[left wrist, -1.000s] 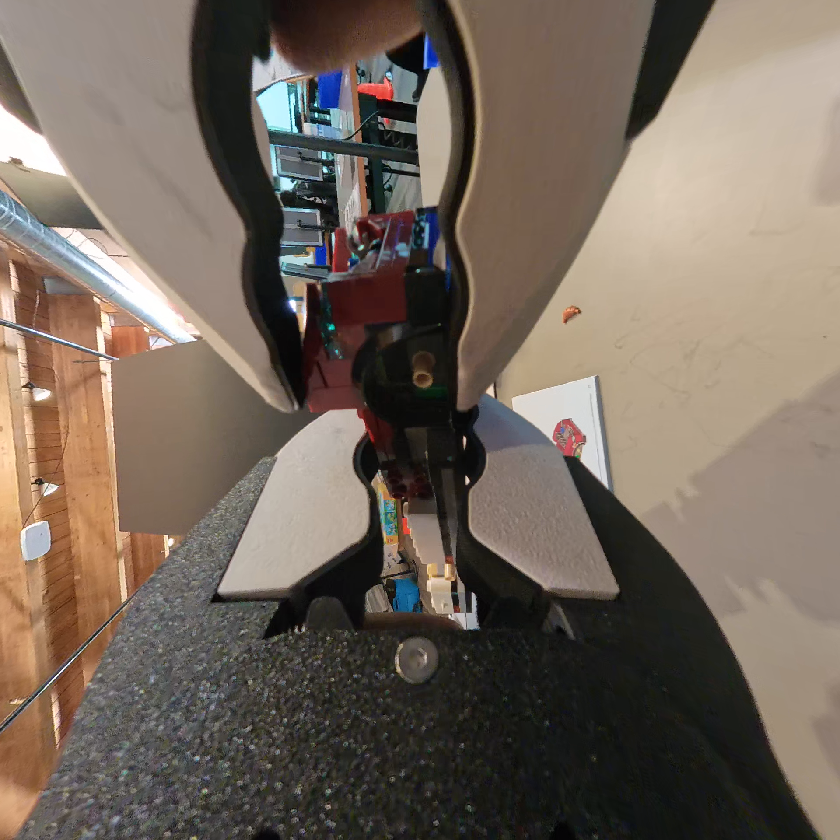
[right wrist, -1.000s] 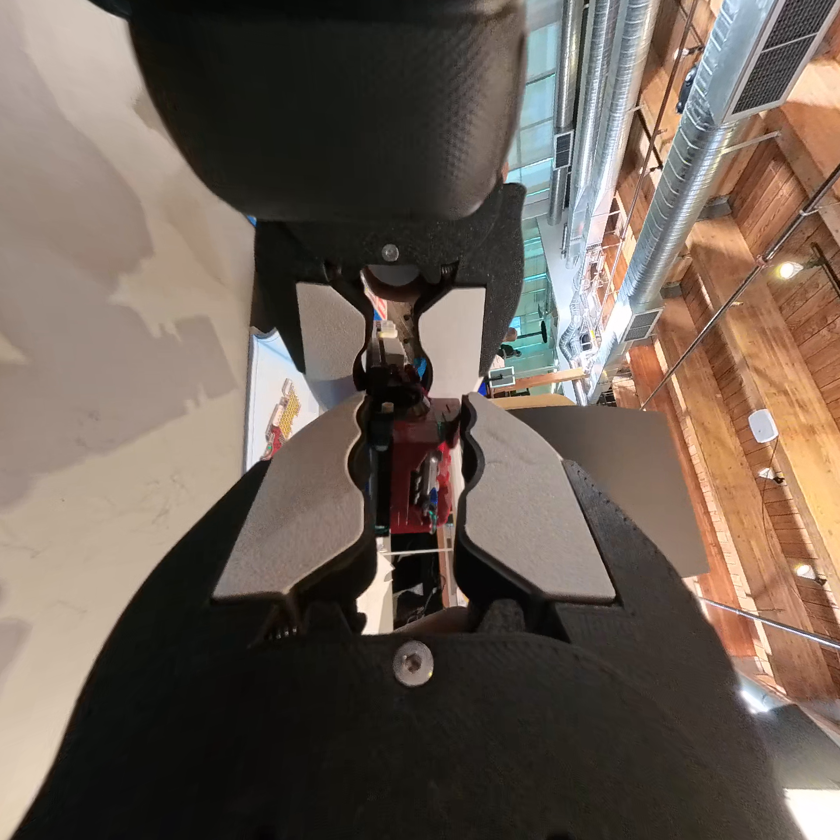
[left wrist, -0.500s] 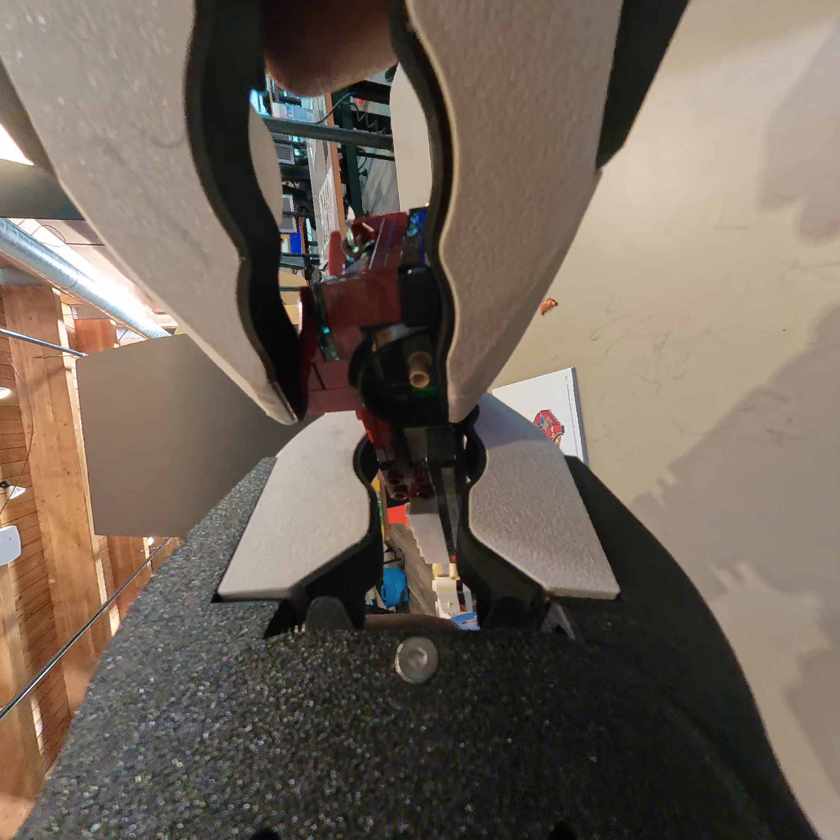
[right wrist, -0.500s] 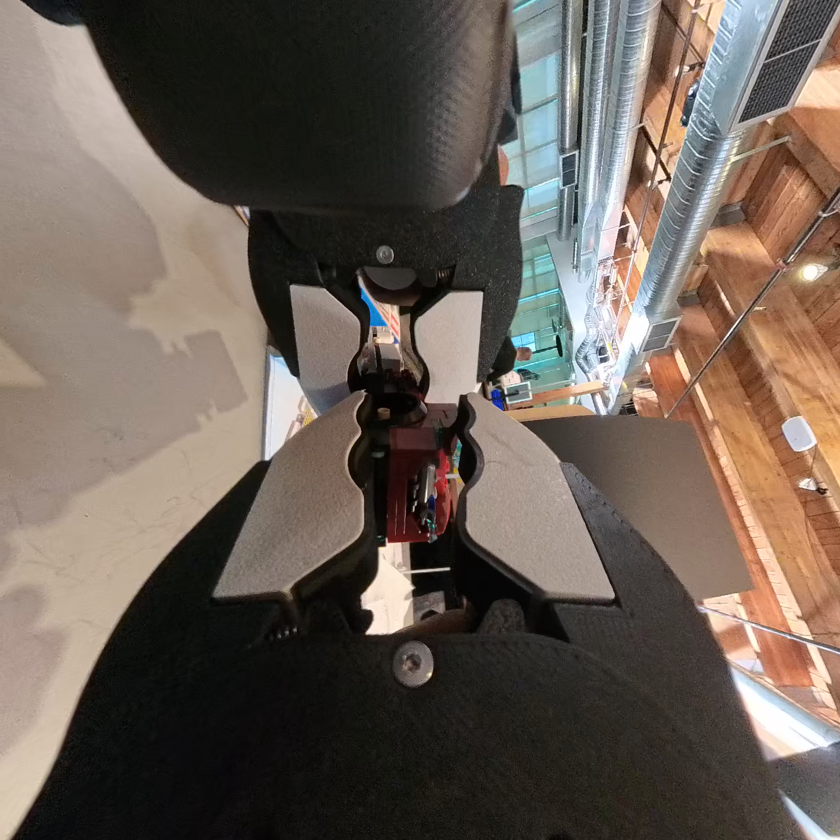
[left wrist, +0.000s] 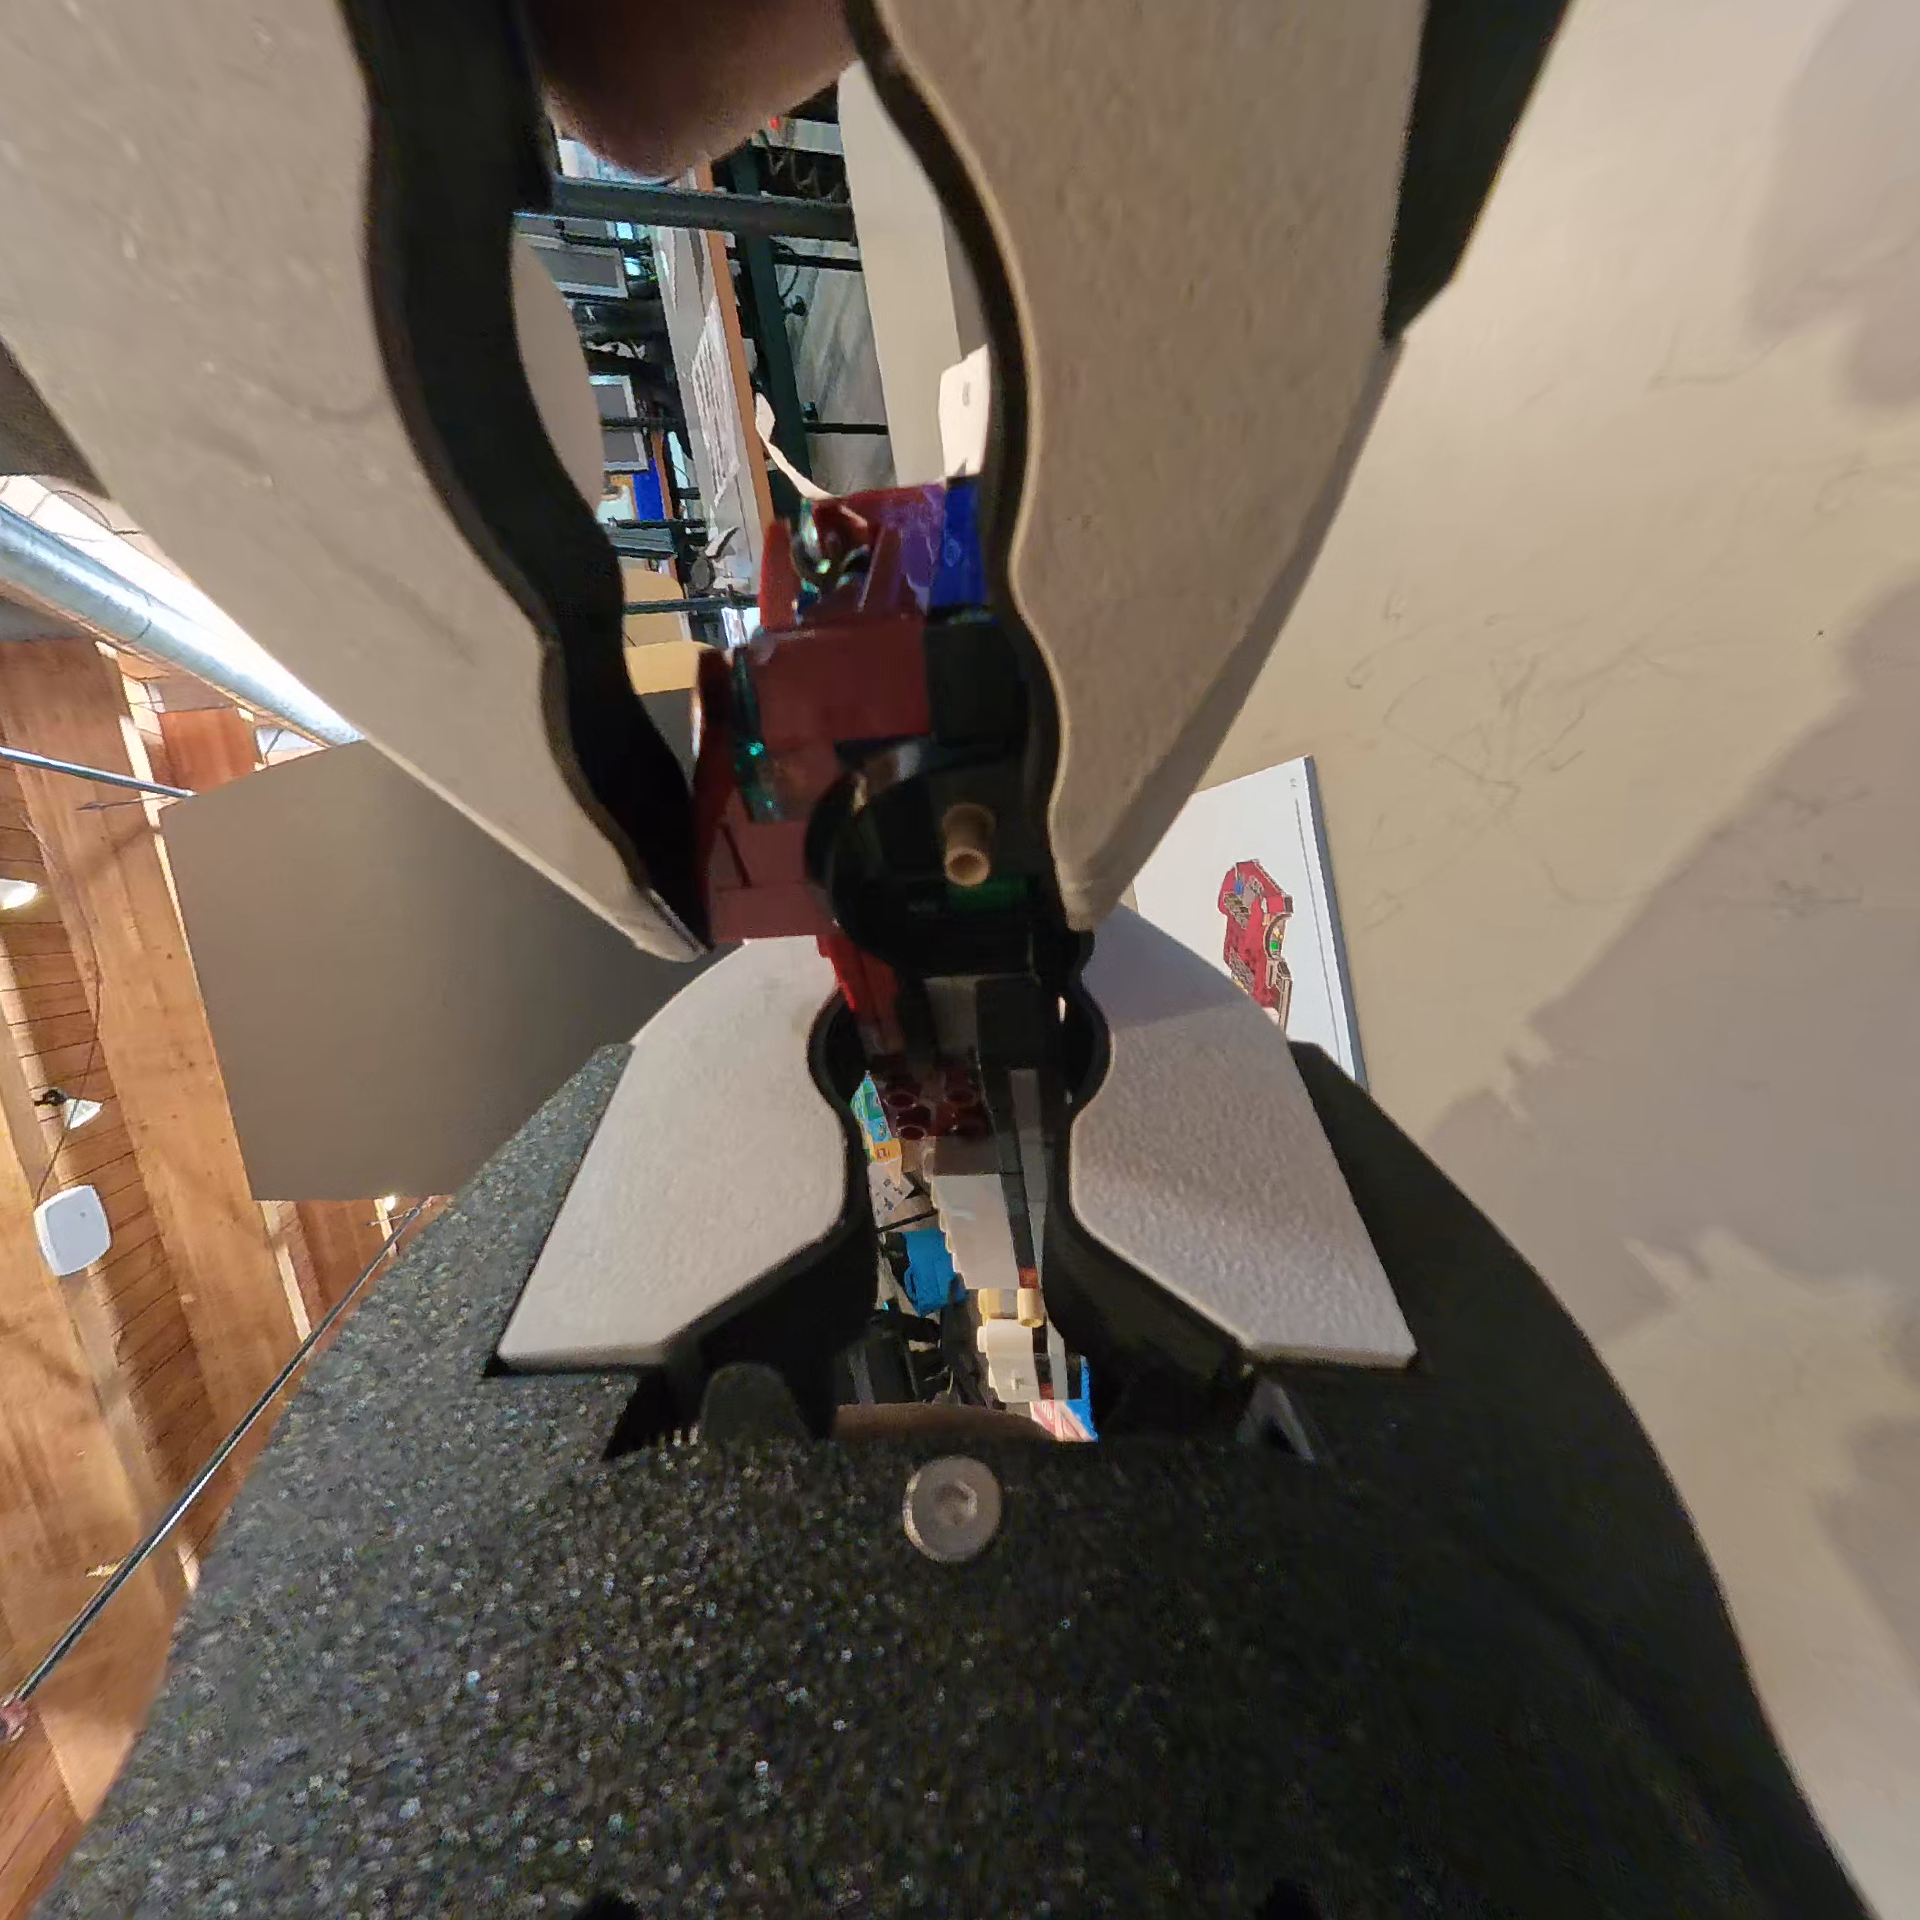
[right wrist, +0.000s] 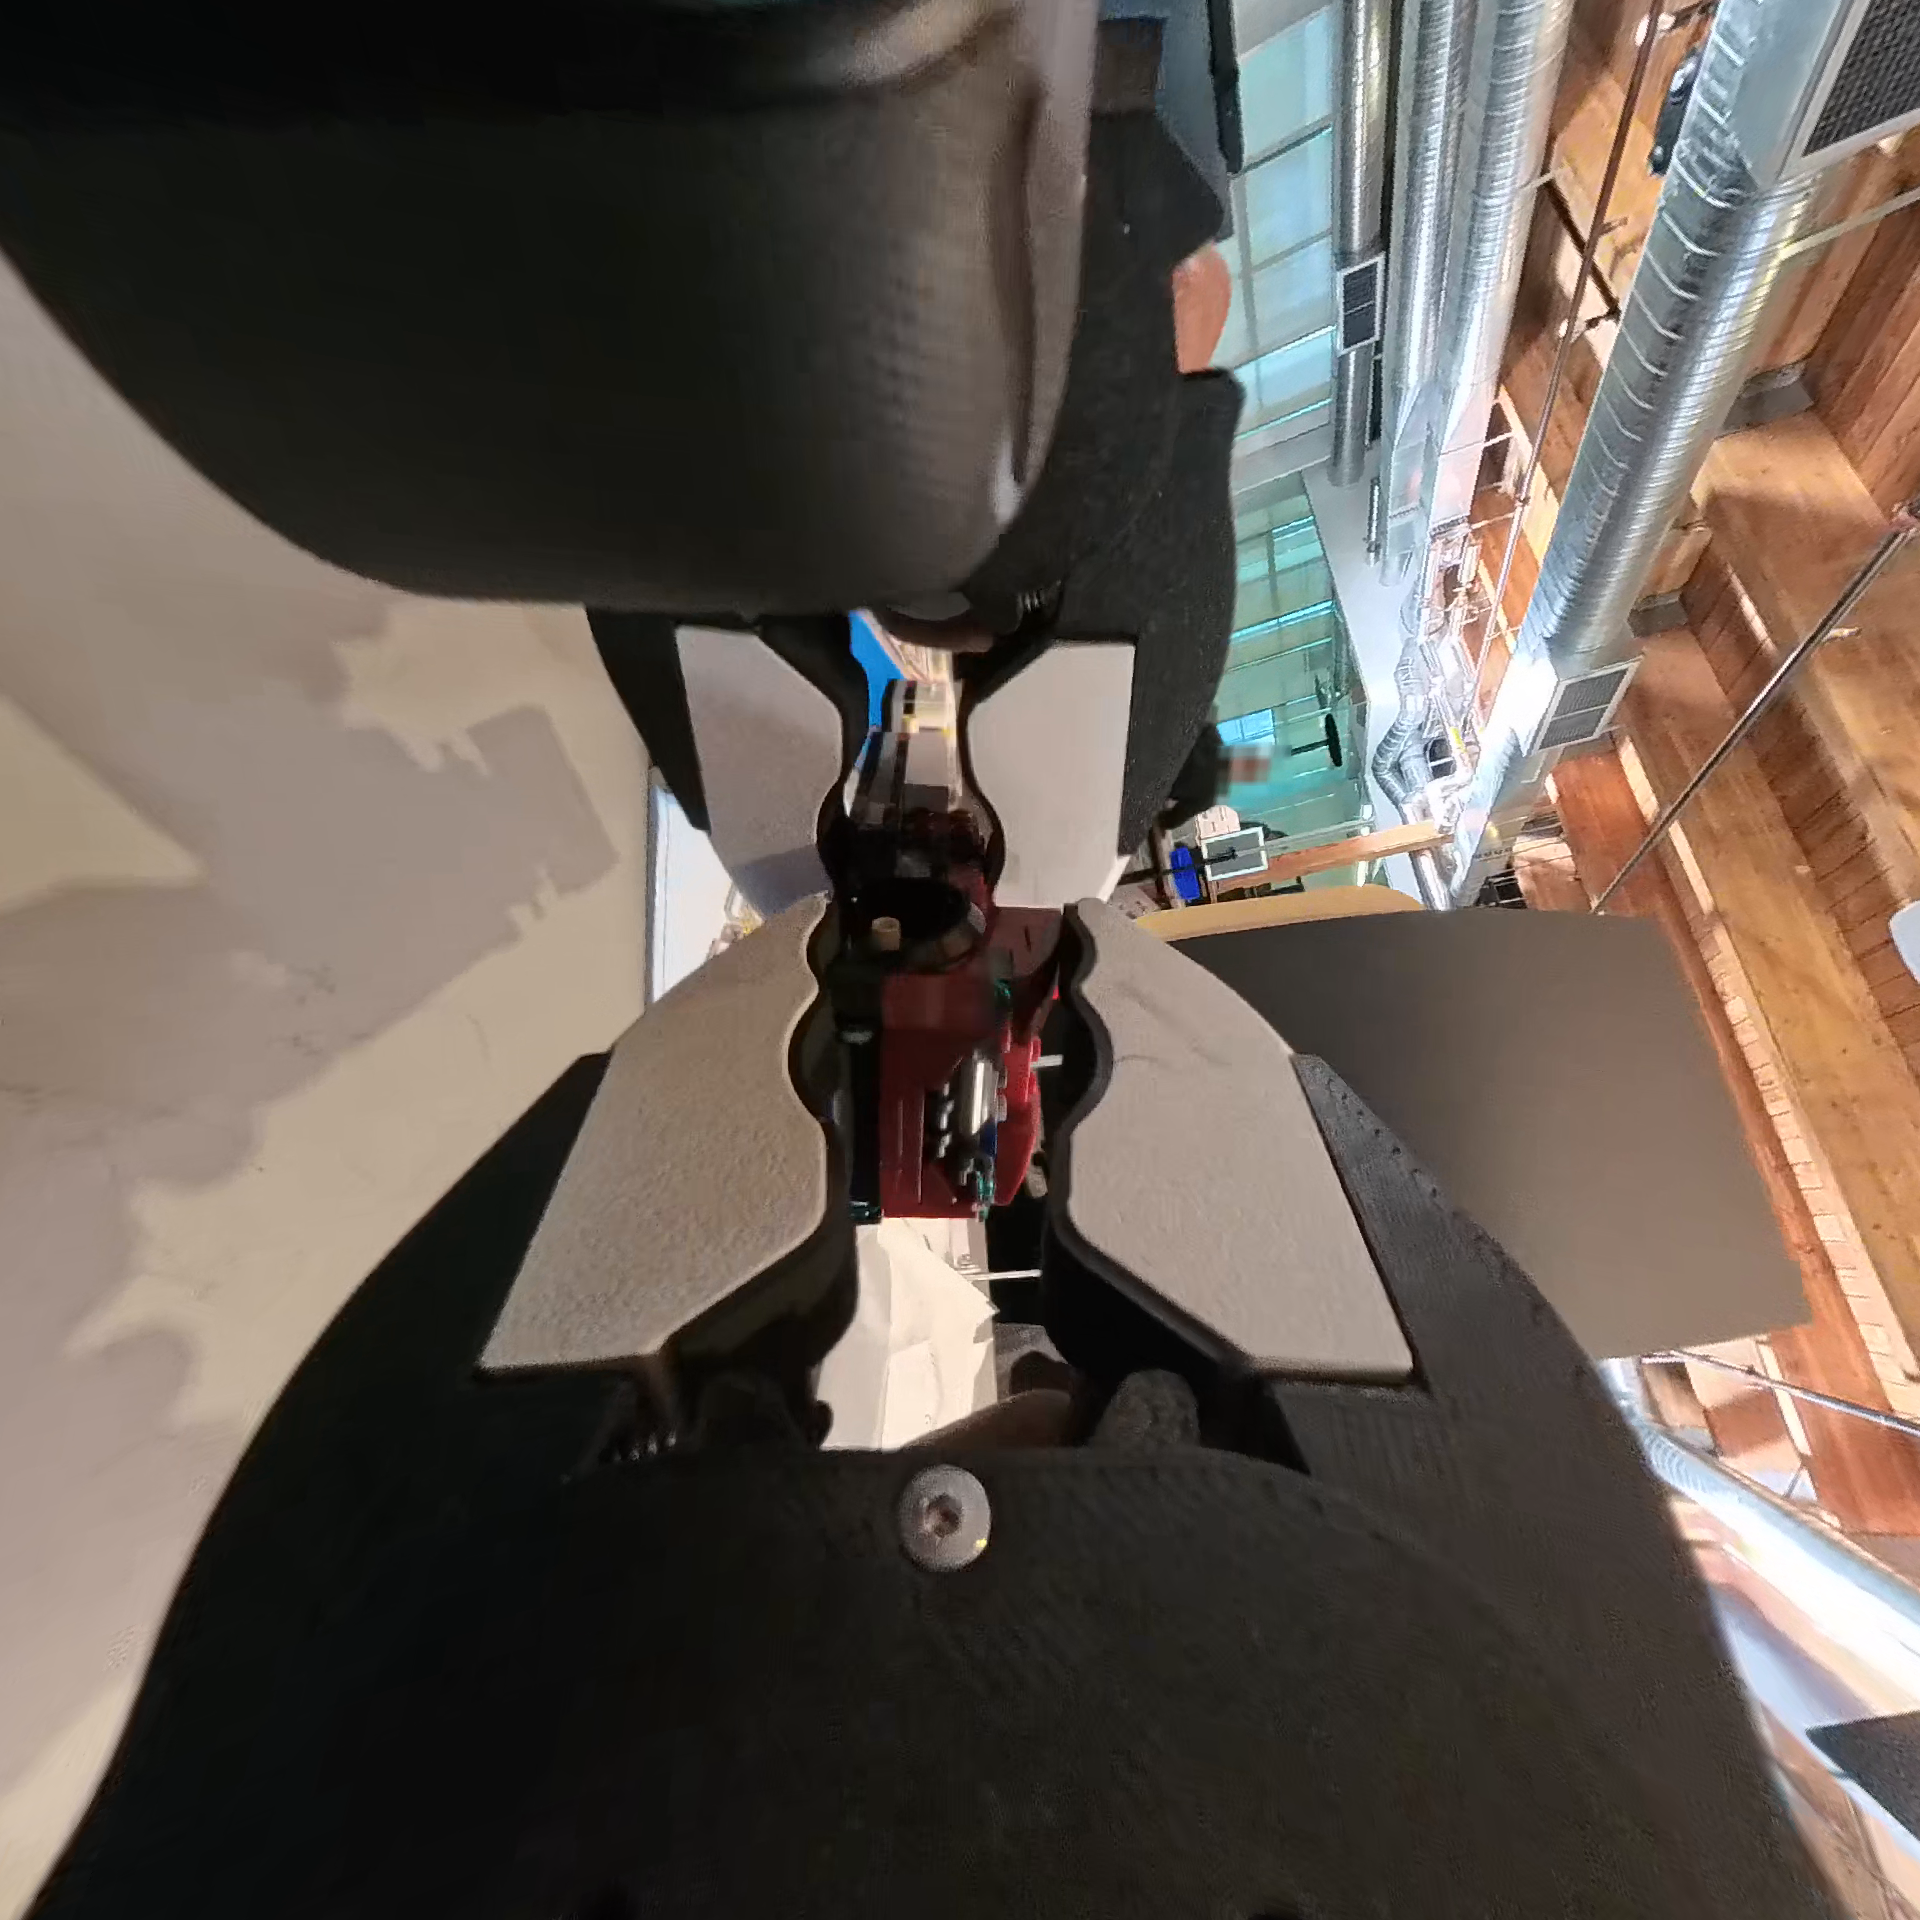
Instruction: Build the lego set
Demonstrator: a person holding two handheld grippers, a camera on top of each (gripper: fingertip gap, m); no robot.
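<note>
Two sets of tongs are seen meeting nose to nose on one small model built of dark red, black and grey plastic bricks. In the left wrist view, the left tongs are clenched on the black and grey end of the model, which is pinched in the narrow waist between the two grey pads. A tan peg is seen sticking out of a round black part of the model, just beyond the left fingertips. The right tongs are shown coming from the top of that view, their grey fingers closed around the dark red block, with the inner edges laid against its sides.

In the right wrist view, the same brick model is seen between the right tongs. The left pad lies against the black strip on one side, while on the other side a thin dark gap is seen along part of the red bricks, so full contact there cannot be told. The left tongs are seen beyond, gripping the far end.

The model is held up clear of the pale desk, on which a white printed sheet with a red picture lies. A grey panel and wooden walls with metal ducts are seen behind.
</note>
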